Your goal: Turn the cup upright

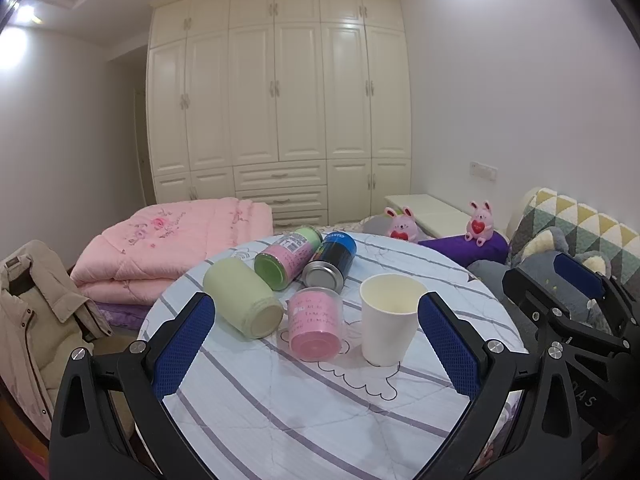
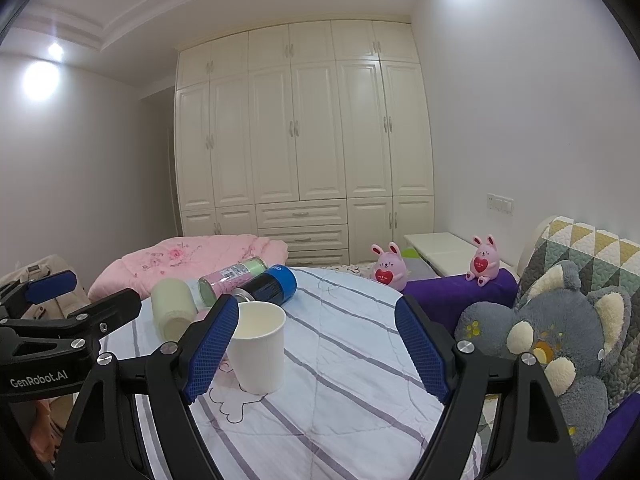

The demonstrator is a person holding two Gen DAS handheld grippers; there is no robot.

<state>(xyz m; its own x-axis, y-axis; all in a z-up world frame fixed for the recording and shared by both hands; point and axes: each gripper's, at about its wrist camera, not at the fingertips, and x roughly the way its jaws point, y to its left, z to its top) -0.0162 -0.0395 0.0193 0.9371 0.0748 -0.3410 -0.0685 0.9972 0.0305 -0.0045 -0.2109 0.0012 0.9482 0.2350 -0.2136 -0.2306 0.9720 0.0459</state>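
White paper cup (image 1: 390, 318) stood upright on the round table (image 1: 320, 408), with its open mouth up. It was just ahead of the left gripper (image 1: 316, 340), inside the line of that gripper's right-side pad and not touched by it. The left gripper had its two blue pads spread wide, and nothing was between them.

From the left side of this gripper to its right: a pale green jar (image 1: 242, 302) lay on its side just ahead of the left-side pad. Next, a pink-lidded clear container (image 1: 316, 322) lay ahead of the middle of the gap, near the cup but apart from it. Farther ahead lay a green-and-pink can (image 1: 289, 258) and, touching it on the right, a black can with blue cap (image 1: 332, 260). The cup came last.

In the right wrist view, the right gripper (image 2: 316, 350) was also spread wide and held nothing. The cup (image 2: 258, 346) stood just beside the far end of its left-side pad; I cannot tell if they touched. To the right of this gripper, off the table, a grey plush toy (image 2: 560, 340) rested against a patterned cushion (image 2: 592, 248).
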